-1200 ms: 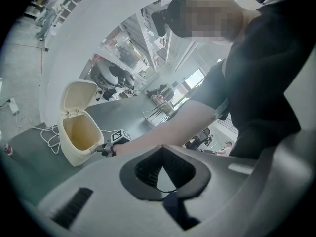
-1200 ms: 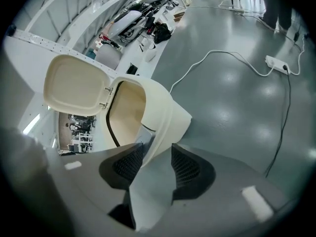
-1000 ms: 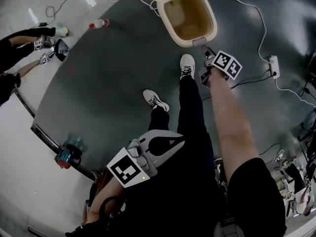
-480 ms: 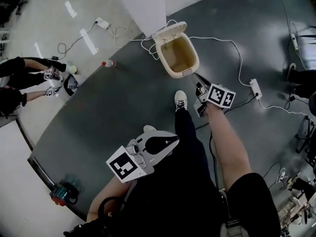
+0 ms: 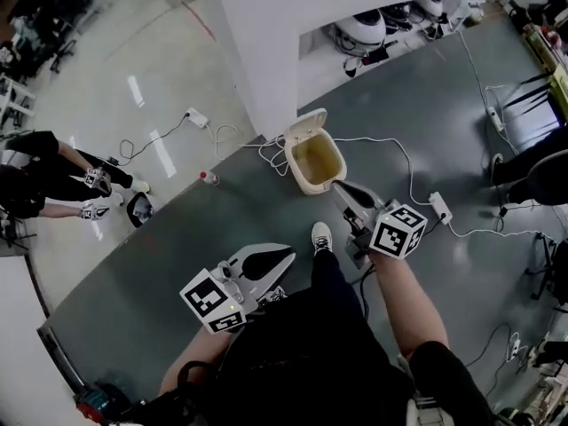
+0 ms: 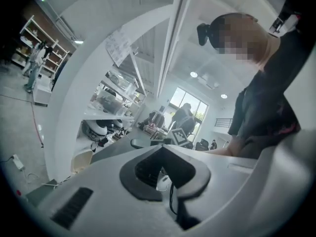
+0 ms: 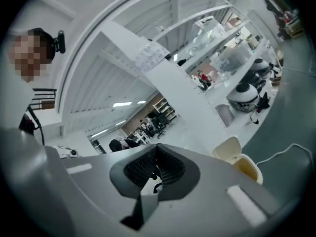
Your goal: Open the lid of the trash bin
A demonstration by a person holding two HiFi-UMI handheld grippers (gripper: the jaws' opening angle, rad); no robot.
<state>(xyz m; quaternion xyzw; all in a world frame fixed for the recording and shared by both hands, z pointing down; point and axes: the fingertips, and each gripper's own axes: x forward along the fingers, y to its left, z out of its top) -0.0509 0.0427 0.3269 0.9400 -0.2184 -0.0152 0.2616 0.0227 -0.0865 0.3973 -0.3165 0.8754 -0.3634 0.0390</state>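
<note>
Trash bin (image 5: pixel 315 162): on the floor at twelve o'clock, lid (image 5: pixel 306 124) upright. Right gripper (image 5: pixel 343 188): had lifted off the rim, closed, empty. Left gripper (image 5: pixel 282 255): closed, empty. Opening judged complete.

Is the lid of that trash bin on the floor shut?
No, the lid stands tipped back, baring the yellowish inside of the trash bin.

On the floor (image 5: pixel 177 238), straight ahead of the right tongs (image 5: pixel 340 188): trash bin (image 5: pixel 306 186), lid (image 5: pixel 304 124) upright at its far side. Between right and left tongs (image 5: pixel 286 254): 1 shoe (image 5: pixel 321 236). Right of the right tongs: power strip (image 5: pixel 439 207).
</note>
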